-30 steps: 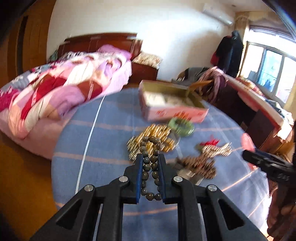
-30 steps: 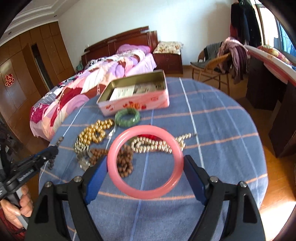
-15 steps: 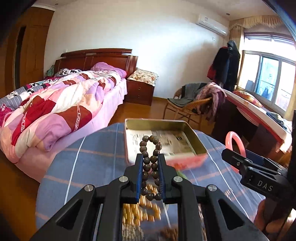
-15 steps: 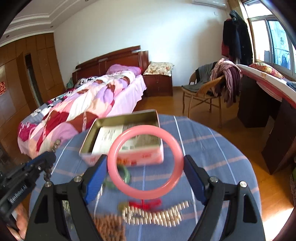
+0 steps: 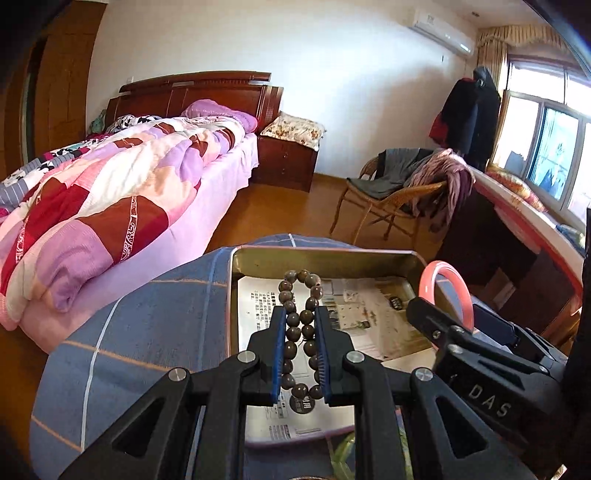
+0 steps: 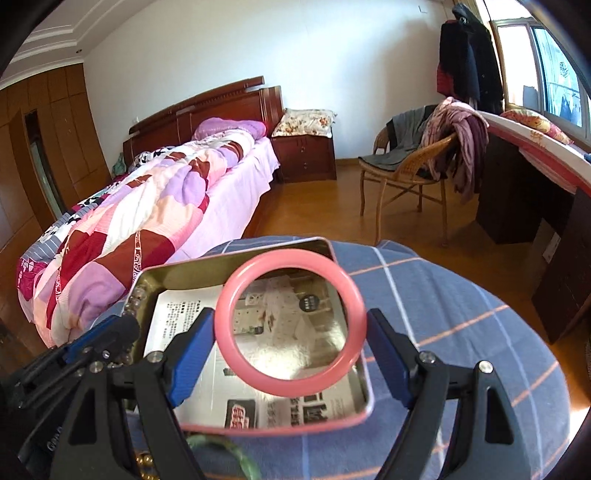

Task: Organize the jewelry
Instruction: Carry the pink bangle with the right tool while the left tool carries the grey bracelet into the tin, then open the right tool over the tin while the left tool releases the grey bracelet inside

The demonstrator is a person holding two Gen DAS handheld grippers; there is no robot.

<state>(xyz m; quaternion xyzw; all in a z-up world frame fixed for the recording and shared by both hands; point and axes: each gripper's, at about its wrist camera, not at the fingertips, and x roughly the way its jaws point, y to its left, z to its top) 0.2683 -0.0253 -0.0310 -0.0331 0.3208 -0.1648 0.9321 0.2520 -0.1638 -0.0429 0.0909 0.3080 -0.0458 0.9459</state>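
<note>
Pink bangle (image 6: 291, 325) – glossy, brown beads (image 5: 301, 332)

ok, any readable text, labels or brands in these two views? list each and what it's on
"DAS": on the black body of the right claw, seen from the left wrist view.
Printed paper lining the tin: blocks of characters, too small and blurred to read.
Air conditioner: no legible marking.
Nothing else readable.

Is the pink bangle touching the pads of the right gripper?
Touching. In the right wrist view, both blue pads press the outer sides of the pink bangle, which the right gripper holds above the tin.
</note>
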